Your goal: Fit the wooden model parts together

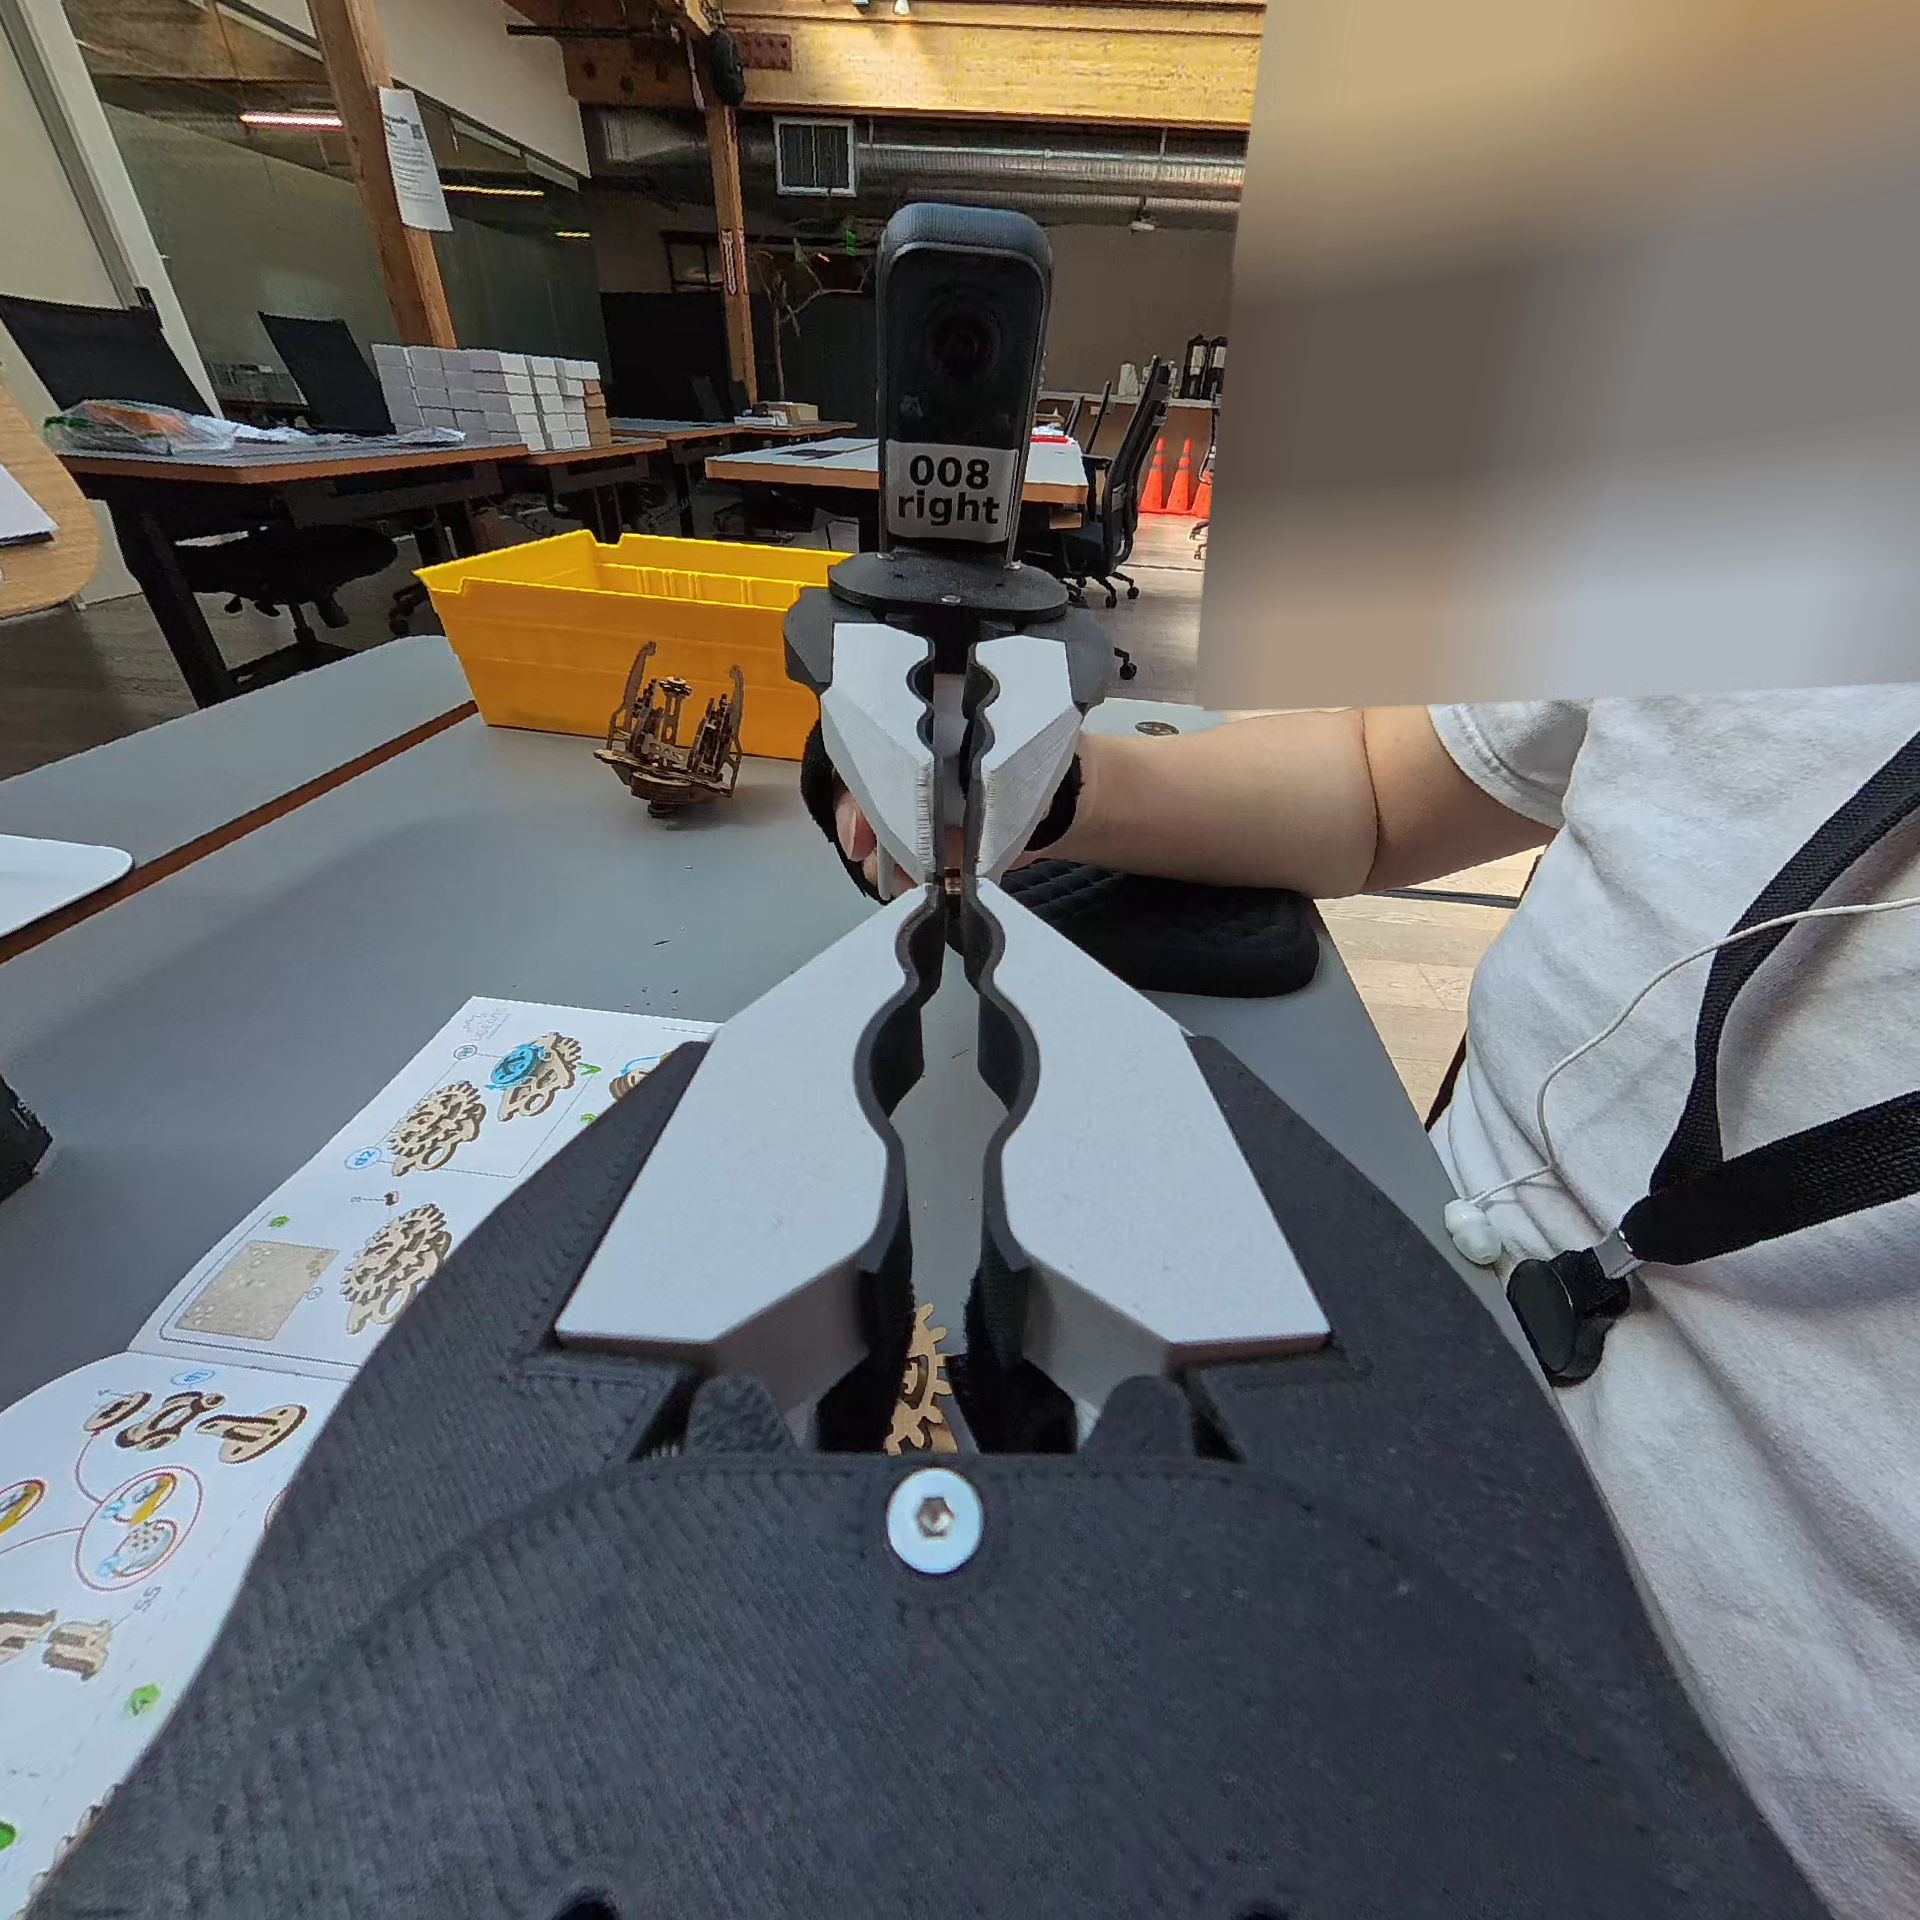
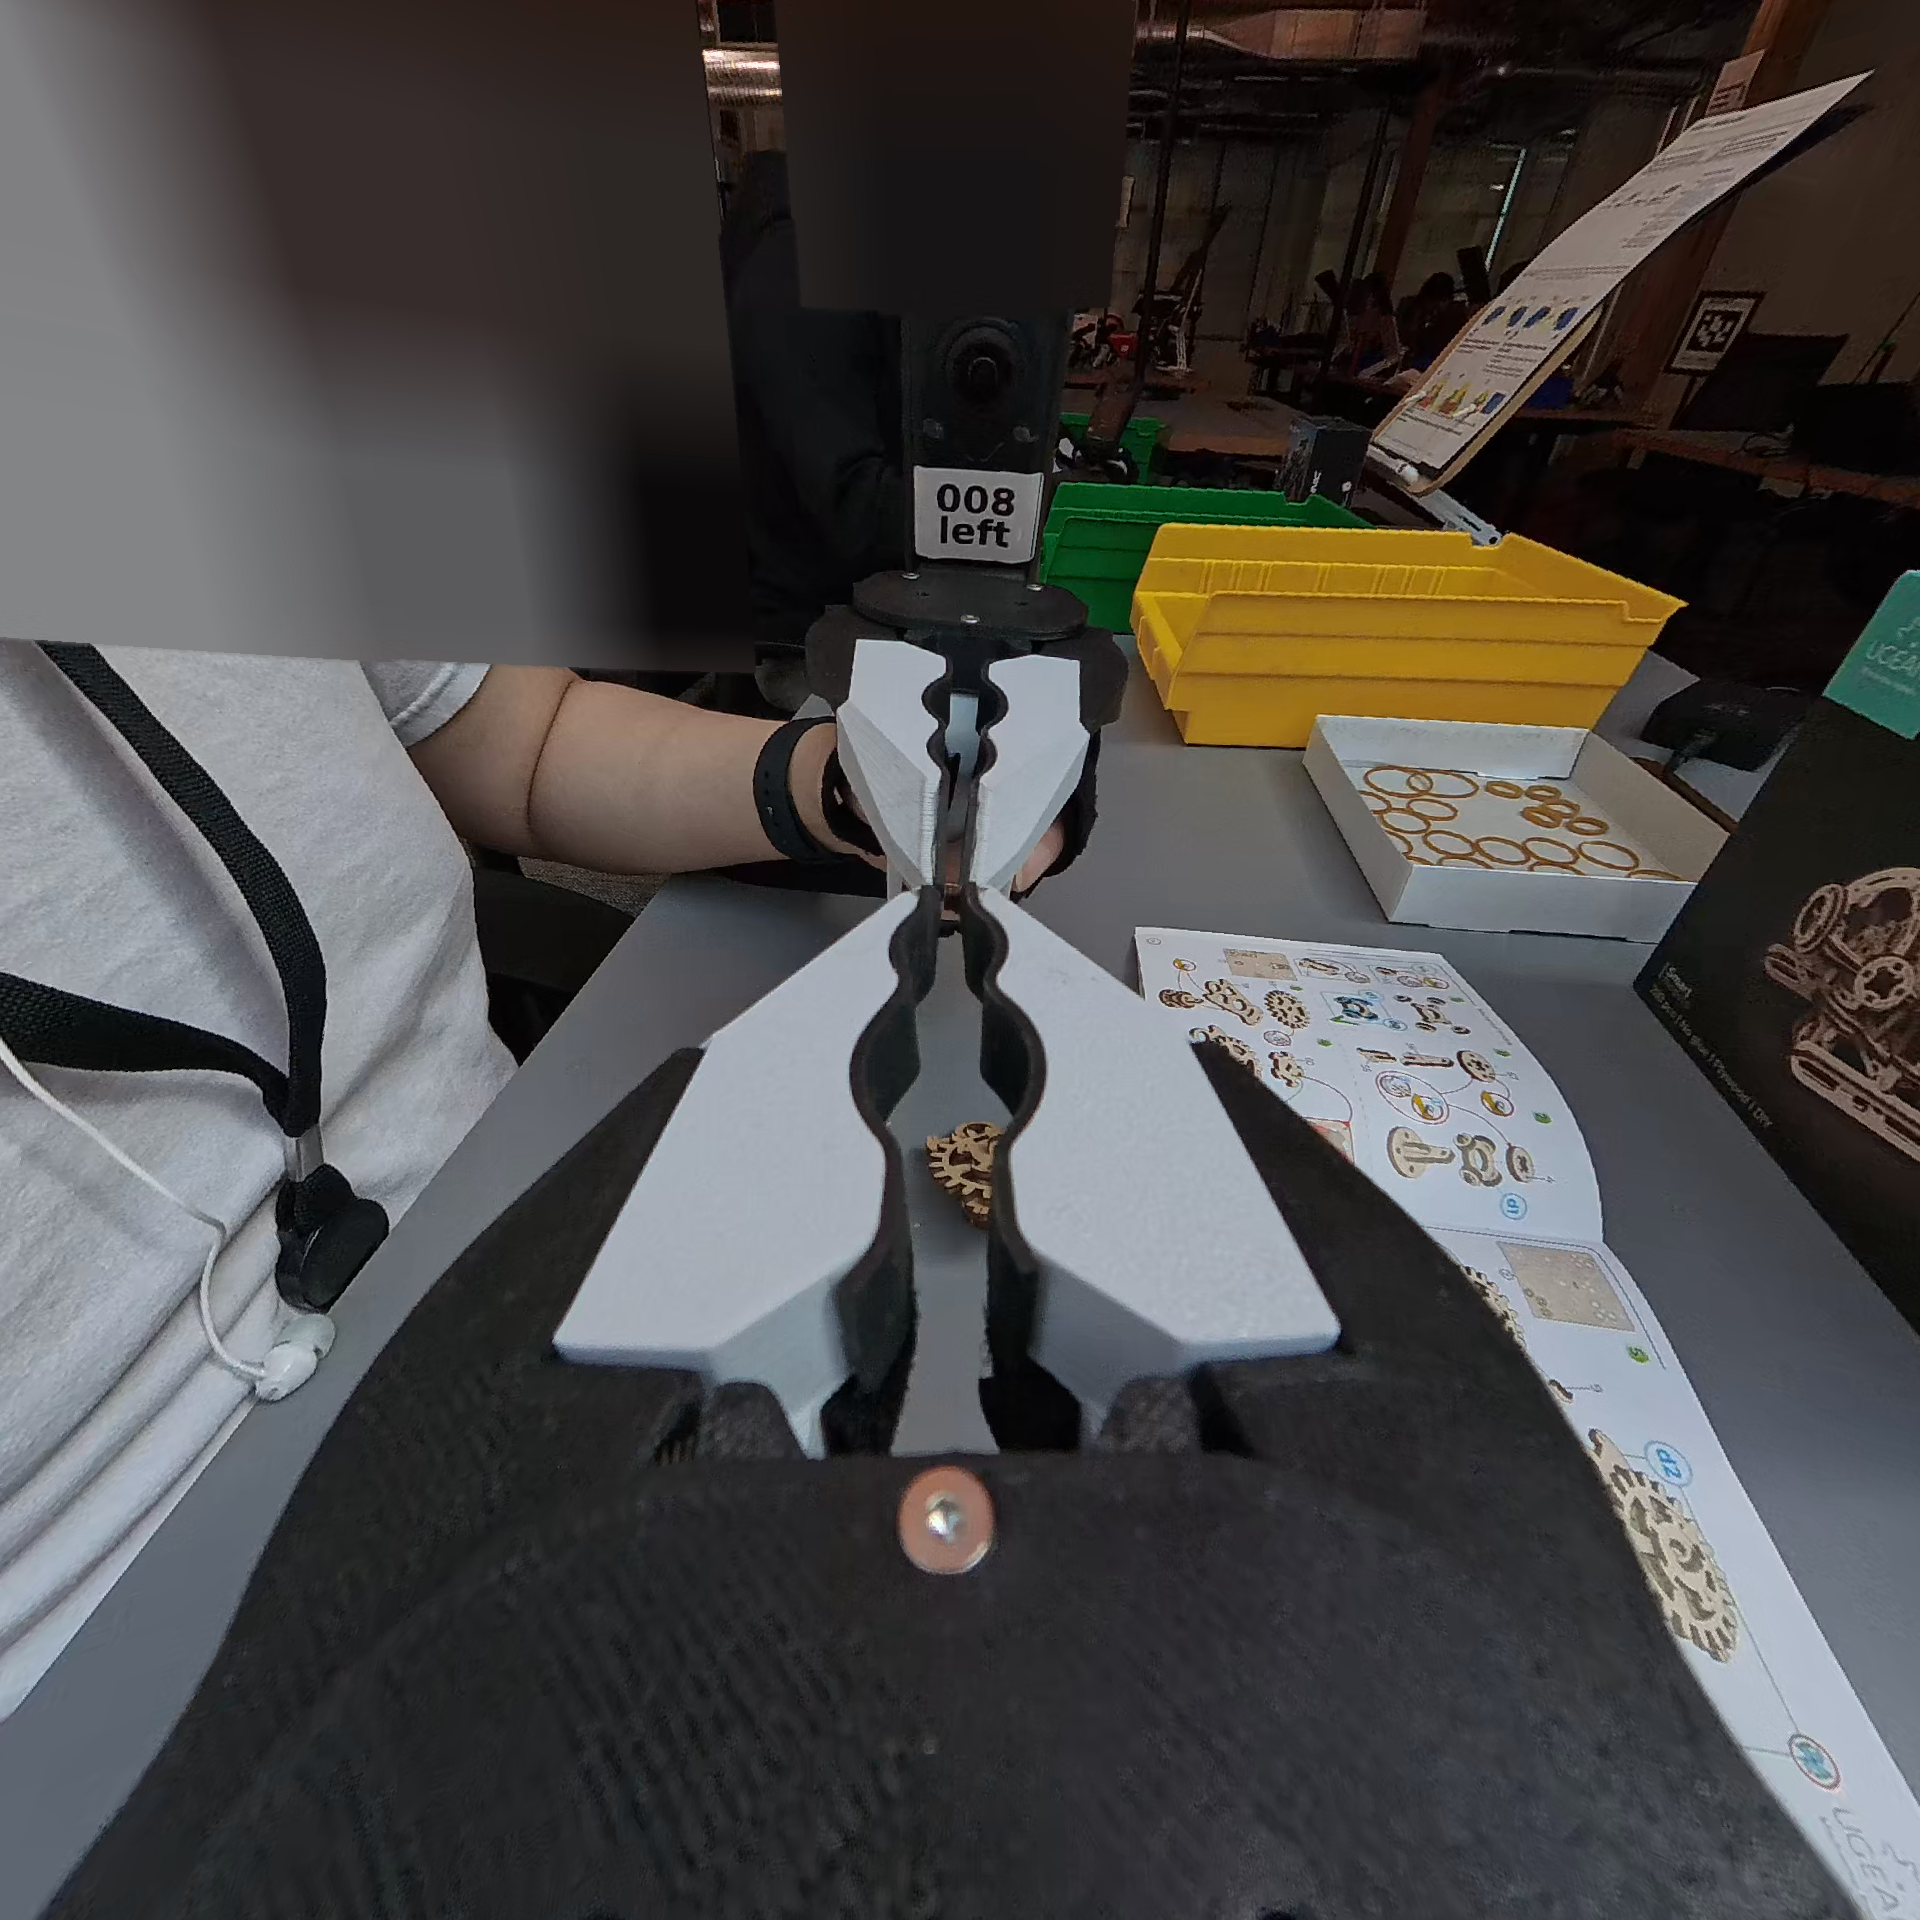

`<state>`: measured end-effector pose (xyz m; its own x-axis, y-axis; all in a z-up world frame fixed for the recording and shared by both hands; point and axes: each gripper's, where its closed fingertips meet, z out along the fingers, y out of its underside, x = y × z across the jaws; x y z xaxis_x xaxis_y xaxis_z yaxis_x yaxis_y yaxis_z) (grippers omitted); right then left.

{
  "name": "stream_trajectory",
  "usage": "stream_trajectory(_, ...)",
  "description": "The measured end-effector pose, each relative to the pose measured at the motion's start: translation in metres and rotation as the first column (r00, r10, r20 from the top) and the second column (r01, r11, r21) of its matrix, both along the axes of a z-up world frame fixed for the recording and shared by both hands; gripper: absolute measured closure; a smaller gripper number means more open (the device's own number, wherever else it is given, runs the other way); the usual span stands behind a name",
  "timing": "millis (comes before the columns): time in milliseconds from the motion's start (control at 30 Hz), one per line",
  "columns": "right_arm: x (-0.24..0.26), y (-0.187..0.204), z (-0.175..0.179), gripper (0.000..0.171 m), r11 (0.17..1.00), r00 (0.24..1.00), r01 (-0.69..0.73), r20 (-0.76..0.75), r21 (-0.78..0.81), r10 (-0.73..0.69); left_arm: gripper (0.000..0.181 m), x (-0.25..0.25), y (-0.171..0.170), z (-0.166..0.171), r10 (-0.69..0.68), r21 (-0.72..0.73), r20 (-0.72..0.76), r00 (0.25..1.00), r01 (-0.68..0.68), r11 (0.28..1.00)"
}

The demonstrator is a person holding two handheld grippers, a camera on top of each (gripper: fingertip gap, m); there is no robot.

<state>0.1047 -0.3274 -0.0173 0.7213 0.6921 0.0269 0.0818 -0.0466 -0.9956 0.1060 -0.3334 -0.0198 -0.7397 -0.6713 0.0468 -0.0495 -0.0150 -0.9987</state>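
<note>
While both grippers meet tip to tip above the grey table [image 1: 540, 873], your left gripper [image 1: 948, 902] and right gripper [image 2: 943, 902] each pinch one small wooden part [image 1: 950, 885]; keep them coaxial, press gently, avoid twisting.

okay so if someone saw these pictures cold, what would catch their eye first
Two grippers meeting tip to tip above the grey table: the left gripper and right gripper both pinch one small wooden piece. Behind them sit a bright yellow bin and, lying flat on the table, an illustrated instruction sheet.
</note>
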Motion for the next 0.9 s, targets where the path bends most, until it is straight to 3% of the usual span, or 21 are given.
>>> stream_trajectory(667, 0.001, 0.0, -0.006, 0.17, 1.0, 0.999, 0.003, 0.033, -0.023, -0.003, 0.18, 0.002, -0.001, -0.006, 0.007, 0.026, 0.001, 1.0, -0.007, 1.0)
stream_trajectory(767, 0.005, 0.001, -0.007, 0.17, 1.0, 1.0, 0.007, 0.022, -0.026, -0.007, 0.15, 0.007, 0.002, -0.015, 0.041, 0.078, -0.028, 0.999, -0.039, 0.996)
stream_trajectory(900, 0.03, 0.003, -0.014, 0.17, 0.997, 0.995, 0.072, 0.072, -0.02, -0.071, 0.145, 0.011, 0.014, -0.036, 0.093, 0.16, -0.128, 0.987, -0.072, 0.985)
